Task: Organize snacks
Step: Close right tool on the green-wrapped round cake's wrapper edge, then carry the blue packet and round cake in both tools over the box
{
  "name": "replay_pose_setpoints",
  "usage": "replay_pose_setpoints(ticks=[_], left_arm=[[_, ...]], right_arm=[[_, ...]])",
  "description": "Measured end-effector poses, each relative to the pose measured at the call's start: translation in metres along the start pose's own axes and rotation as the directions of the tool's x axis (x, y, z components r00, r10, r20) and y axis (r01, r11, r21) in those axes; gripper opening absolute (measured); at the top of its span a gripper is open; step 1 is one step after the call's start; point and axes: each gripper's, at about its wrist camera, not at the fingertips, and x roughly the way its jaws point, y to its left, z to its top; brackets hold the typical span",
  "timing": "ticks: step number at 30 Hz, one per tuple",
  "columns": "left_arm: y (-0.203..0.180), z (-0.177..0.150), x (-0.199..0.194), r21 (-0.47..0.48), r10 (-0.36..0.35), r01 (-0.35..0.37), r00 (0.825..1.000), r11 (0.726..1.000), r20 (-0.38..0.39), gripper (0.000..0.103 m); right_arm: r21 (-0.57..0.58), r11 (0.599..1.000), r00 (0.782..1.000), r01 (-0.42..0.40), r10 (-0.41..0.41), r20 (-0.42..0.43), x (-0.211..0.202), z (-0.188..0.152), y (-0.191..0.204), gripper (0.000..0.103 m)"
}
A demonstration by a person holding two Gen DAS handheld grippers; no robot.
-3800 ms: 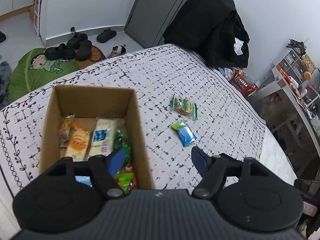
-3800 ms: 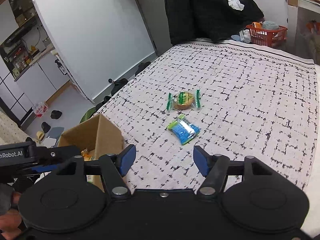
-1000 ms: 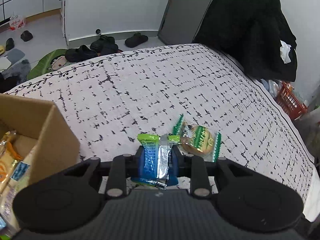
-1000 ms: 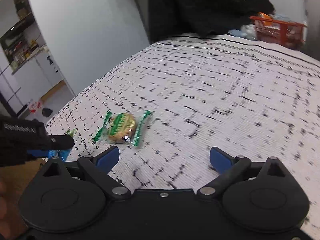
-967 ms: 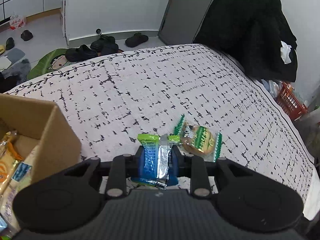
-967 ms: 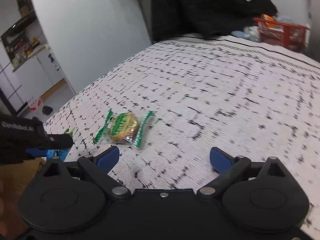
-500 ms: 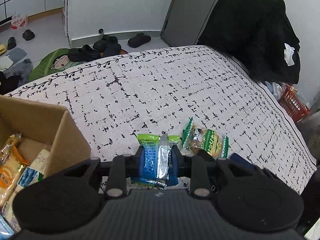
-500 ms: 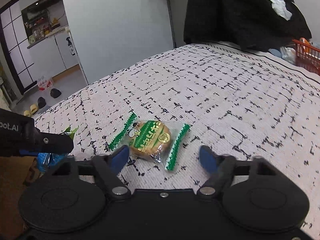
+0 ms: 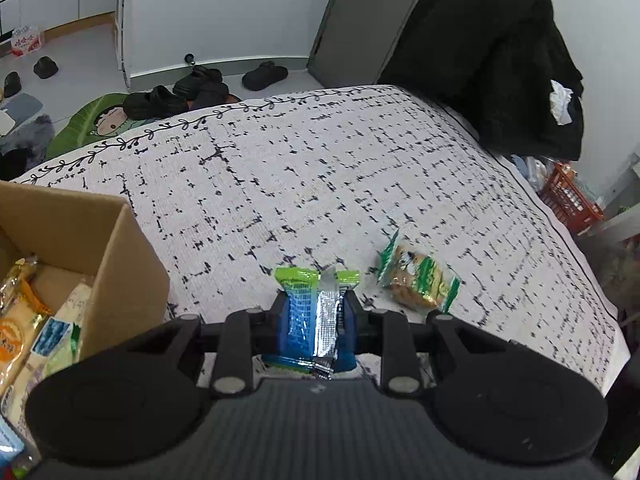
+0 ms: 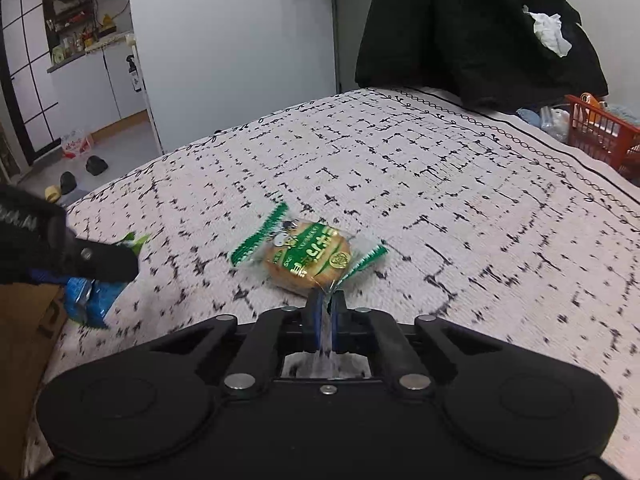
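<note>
- Left gripper [image 9: 316, 320] clamps the blue wafer packet [image 9: 314, 316] upright beside the cardboard box [image 9: 120, 264], ready for dropping in.
- Right gripper [image 10: 325, 312] pinches the cookie packet [image 10: 308, 258] by its clear wrapper edge, cookie resting on the bedspread [image 10: 460, 208].

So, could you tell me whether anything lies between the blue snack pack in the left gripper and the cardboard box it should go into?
Nothing visible does. The left gripper holds the blue snack pack, and only bare bedspread separates it from the open cardboard box to its left.

Black claw [image 10: 325, 312] with blue pads [image 10: 316, 314], silver screws.
</note>
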Motion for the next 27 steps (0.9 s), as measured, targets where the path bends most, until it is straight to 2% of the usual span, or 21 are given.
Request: replay_pose_setpoints(ticks=[4,14,27], left_arm=[[-0.007,-0.006,-0.013,0.021,-0.024,0.024,1.000,1.000,-0.004,0.026],[-0.020,-0.024,-0.066,0.122,-0.134,0.134,0.991,0.983,-0.007,0.026],[0.006,-0.027,-0.129,0.188,-0.235,0.229,0.972,0.955,0.007,0.026]], right_arm=[[0.065,0.998,1.000,0.007,-0.005,-0.022,-0.017,0.002,-0.004,0.001],[0.185,0.982,0.999,0.030,-0.033,0.015,-0.078,-0.004,0.004,0.001],[0.253,0.966,0.995,0.062,-0.079,0.058,-0.151,-0.007,0.030,0.001]])
